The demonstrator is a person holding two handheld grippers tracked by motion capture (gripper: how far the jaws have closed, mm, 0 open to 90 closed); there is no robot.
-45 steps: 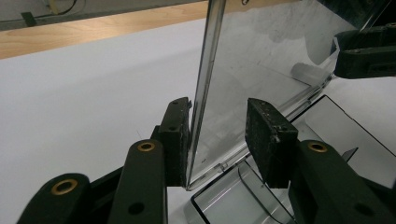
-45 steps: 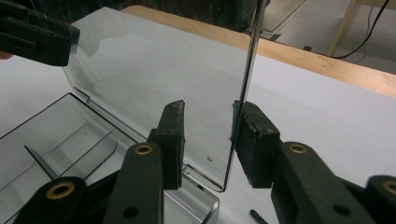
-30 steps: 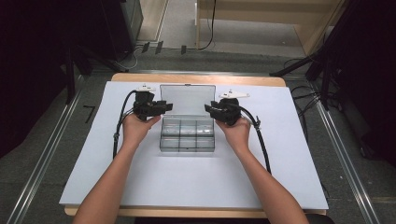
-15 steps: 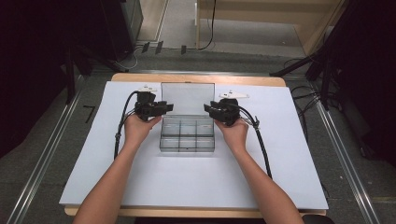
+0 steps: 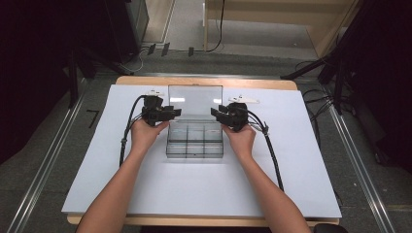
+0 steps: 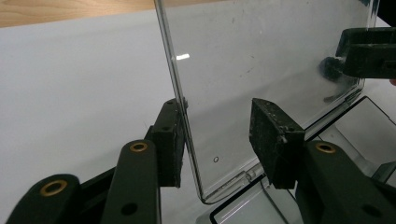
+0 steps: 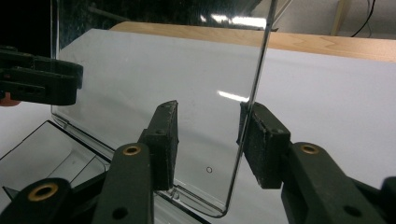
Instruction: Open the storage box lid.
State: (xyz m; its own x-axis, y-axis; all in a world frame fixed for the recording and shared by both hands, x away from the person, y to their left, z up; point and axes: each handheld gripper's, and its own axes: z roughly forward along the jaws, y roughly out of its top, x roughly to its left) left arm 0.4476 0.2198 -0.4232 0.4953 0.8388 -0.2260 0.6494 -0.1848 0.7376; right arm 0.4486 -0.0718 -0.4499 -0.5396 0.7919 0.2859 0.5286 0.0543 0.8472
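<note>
A clear plastic compartment box (image 5: 194, 143) sits mid-table with its lid (image 5: 195, 101) standing upright at the back. My left gripper (image 5: 174, 112) straddles the lid's left edge and my right gripper (image 5: 216, 112) its right edge. In the left gripper view the lid (image 6: 261, 56) passes between my jaws (image 6: 224, 135), close to the left pad and well clear of the right one. In the right gripper view the lid (image 7: 154, 79) runs between my jaws (image 7: 210, 135), its edge by the right pad, the left pad apart. Both pairs of jaws have just been opening.
The box rests on a white sheet (image 5: 301, 160) that covers a wooden table (image 5: 204, 81). Black cables (image 5: 272, 155) trail from both grippers toward the near edge. Dark equipment and floor rails (image 5: 359, 160) flank the table.
Both hands stay at the lid's side edges. The lid now stands a little more upright, and each pair of jaws looks slightly wider apart.
</note>
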